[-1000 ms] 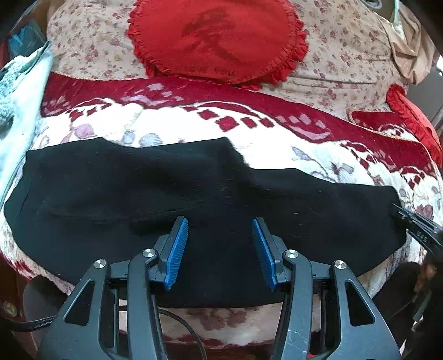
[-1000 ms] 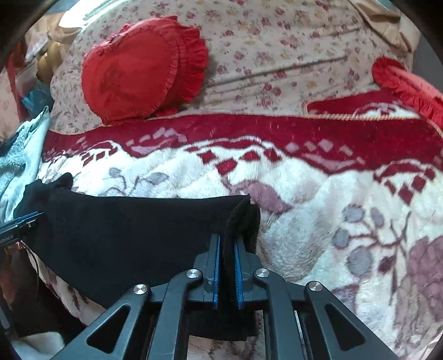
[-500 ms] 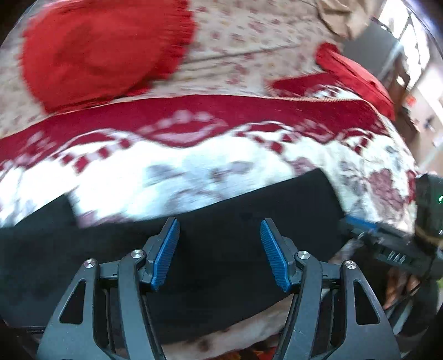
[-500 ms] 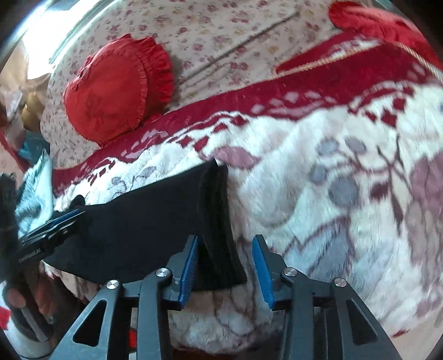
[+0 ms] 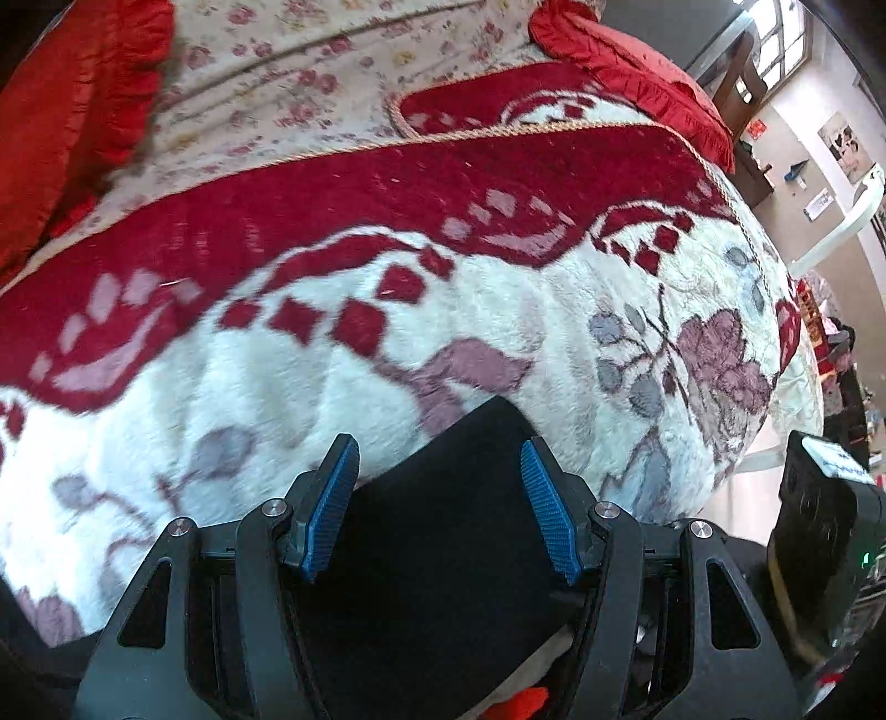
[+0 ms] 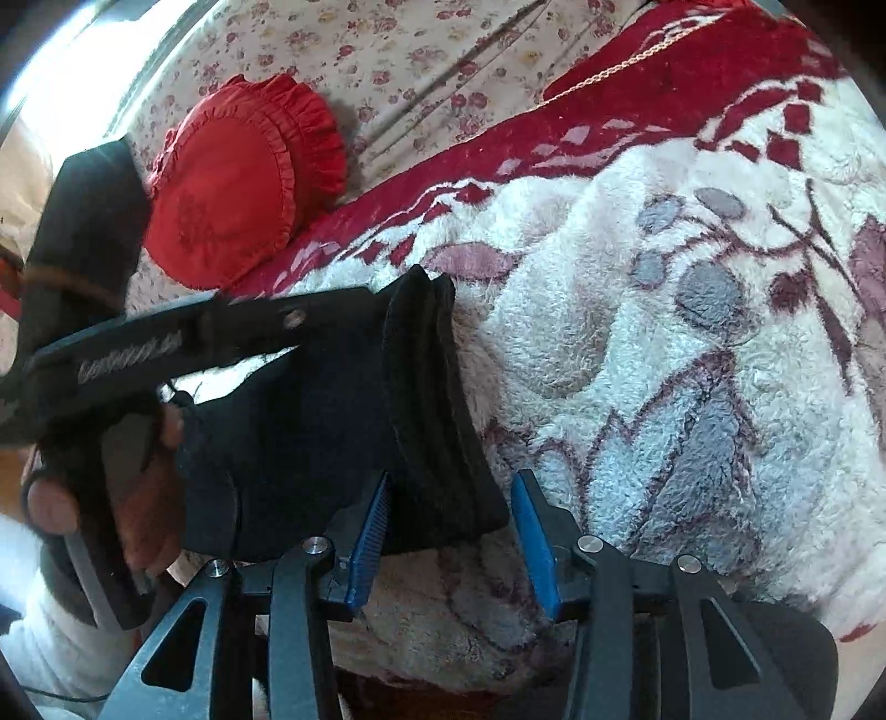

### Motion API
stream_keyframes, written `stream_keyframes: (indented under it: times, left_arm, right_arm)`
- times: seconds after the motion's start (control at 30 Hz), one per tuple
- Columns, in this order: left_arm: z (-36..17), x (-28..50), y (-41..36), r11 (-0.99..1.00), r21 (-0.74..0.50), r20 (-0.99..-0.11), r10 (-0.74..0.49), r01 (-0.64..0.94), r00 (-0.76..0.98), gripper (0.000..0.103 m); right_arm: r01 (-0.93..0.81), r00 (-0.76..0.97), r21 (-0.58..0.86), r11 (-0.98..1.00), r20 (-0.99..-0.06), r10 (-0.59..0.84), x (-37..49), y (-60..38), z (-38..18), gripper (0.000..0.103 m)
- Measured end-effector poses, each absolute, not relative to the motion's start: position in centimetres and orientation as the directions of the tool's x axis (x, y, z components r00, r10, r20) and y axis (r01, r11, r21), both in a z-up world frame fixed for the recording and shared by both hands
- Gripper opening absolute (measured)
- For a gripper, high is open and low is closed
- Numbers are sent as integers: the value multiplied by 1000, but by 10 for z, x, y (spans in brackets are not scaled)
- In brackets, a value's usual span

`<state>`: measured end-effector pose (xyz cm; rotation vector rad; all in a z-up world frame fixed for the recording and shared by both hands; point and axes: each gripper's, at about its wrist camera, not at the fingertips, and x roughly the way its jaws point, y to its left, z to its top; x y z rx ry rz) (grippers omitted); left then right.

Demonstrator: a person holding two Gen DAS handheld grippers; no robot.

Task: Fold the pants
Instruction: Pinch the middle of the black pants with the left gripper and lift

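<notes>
Right wrist view showed the pants [image 6: 332,421] lying on the bed [image 6: 637,387], long axis running left, folded end between the right gripper [image 6: 451,545]'s opening jaws, untouched; left gripper [image 5: 440,507] released above the same end.

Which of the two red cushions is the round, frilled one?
The round cushion with the ruffled rim, leaning on the floral backrest left of the black pants. The other red cushion is long, at the blanket's far right corner.

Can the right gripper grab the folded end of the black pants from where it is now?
Probably yes: the right gripper, jaws opening, already straddles the black pants at their folded end, nothing between.
</notes>
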<state>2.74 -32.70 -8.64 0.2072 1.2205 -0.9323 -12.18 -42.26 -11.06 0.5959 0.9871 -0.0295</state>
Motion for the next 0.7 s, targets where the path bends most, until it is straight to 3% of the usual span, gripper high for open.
stream_keyframes:
  times: [0.37,0.4,0.43,0.57,0.63,0.7]
  left_arm:
    - [-100,11,-363,546,-215,-896,-439,809,59,59]
    - [-100,10,-363,540,-204,-894,-443,816,70,55]
    - [-101,10,-363,538,-196,-893,-443,820,78,43]
    - [-96,17,-354,546,-245,-878,-475,801,55,24]
    - [-88,19,-346,538,-283,-863,-505,794,35,20]
    - [-75,20,-339,531,-291,-846,-531,796,45,19]
  right_arm:
    - [253,561,459,851,-787,257,-112,-423,-111,45]
    - [249,561,452,857,-788,253,-112,-422,-111,42]
    - [244,562,446,861,-789,249,-111,-421,-111,41]
    - [221,574,441,870,-780,250,-110,-416,-107,31]
    - [181,594,473,862,-751,287,-111,-414,-101,16]
    - [143,613,472,870,-732,296,-112,-407,-89,14]
